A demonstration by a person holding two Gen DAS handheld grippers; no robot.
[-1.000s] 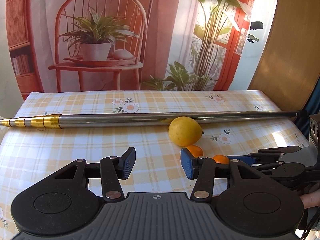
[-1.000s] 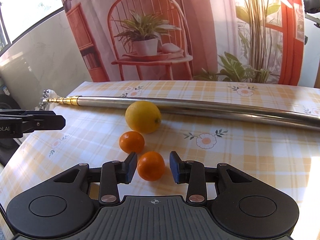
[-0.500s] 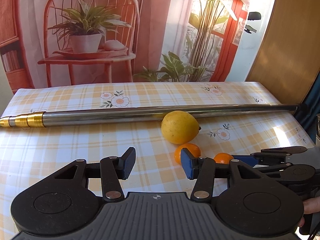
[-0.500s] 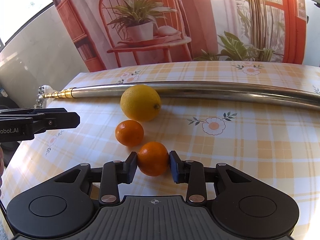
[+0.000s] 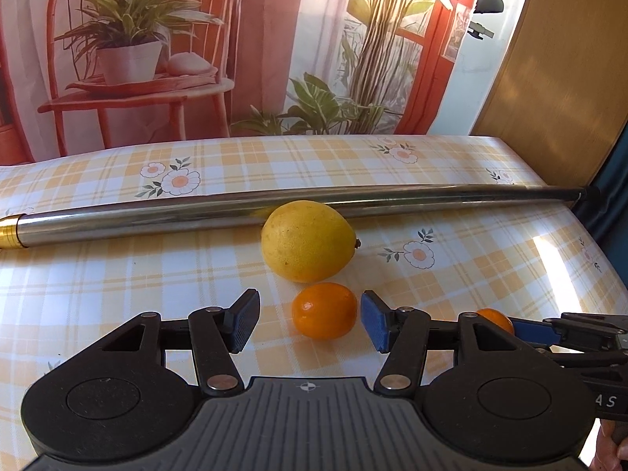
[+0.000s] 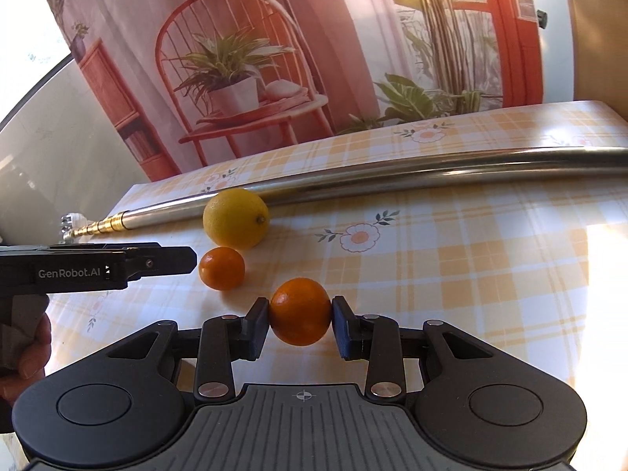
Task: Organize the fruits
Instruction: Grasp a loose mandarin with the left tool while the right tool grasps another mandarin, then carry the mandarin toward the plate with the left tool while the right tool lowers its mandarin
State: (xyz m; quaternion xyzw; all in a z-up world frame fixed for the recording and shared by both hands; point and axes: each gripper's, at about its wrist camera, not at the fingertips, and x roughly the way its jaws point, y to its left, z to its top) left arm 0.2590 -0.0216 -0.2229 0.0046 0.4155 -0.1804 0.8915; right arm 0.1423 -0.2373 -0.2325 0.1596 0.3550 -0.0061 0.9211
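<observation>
Nearest, right tongs [image 6: 300,324] now clamped on an orange [image 6: 300,311], lifted just off the table [image 6: 490,282]. Beyond, left tongs [image 5: 310,324] just widened, now straddling the second orange [image 5: 324,310] without touching. Farther, lemon [image 5: 308,240] unmoved against the metal pole [image 5: 431,200]; both oranges likely carried off next.

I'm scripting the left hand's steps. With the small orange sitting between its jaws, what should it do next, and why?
Probably close the left gripper on the small orange. Its jaws have just been opening and now flank that fruit with gaps on both sides, touching nothing. The right gripper already clamps the other orange, and the lemon sits just beyond, apart.
</observation>
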